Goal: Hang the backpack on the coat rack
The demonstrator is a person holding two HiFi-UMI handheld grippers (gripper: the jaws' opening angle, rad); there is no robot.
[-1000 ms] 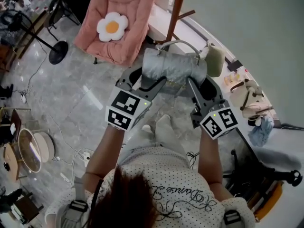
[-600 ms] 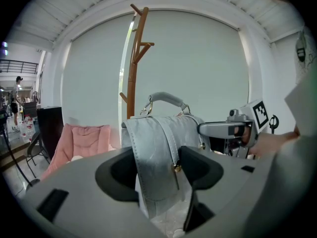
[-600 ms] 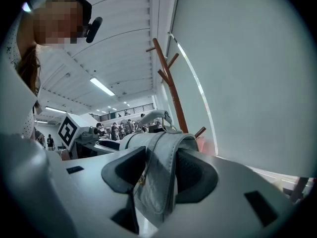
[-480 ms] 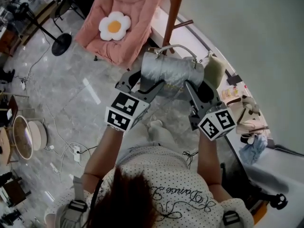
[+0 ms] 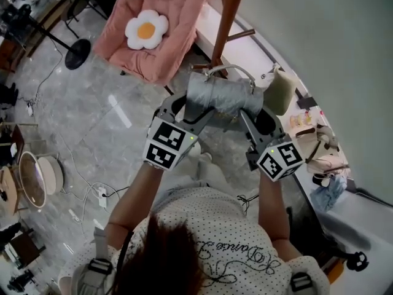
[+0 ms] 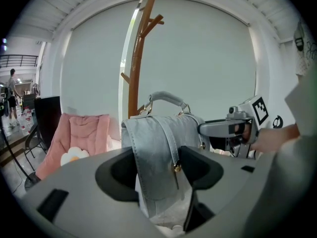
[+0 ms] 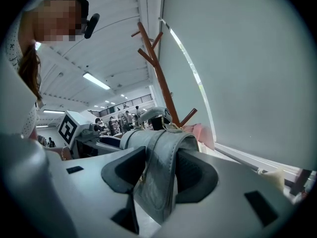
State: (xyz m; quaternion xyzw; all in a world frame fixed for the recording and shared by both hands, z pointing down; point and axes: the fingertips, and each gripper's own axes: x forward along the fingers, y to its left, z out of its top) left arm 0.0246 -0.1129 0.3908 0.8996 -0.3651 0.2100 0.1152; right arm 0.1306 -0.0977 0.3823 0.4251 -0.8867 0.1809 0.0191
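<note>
Left gripper (image 5: 186, 108) and right gripper (image 5: 256, 117) each clamp one end of backpack (image 5: 222, 96); coat rack (image 5: 226, 23) just ahead between them, pegs well above top handle (image 5: 229, 70)

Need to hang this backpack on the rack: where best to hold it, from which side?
Grip the backpack at its two ends, from left and right, below the top handle: that loop arches free, ready for a coat rack peg.
</note>
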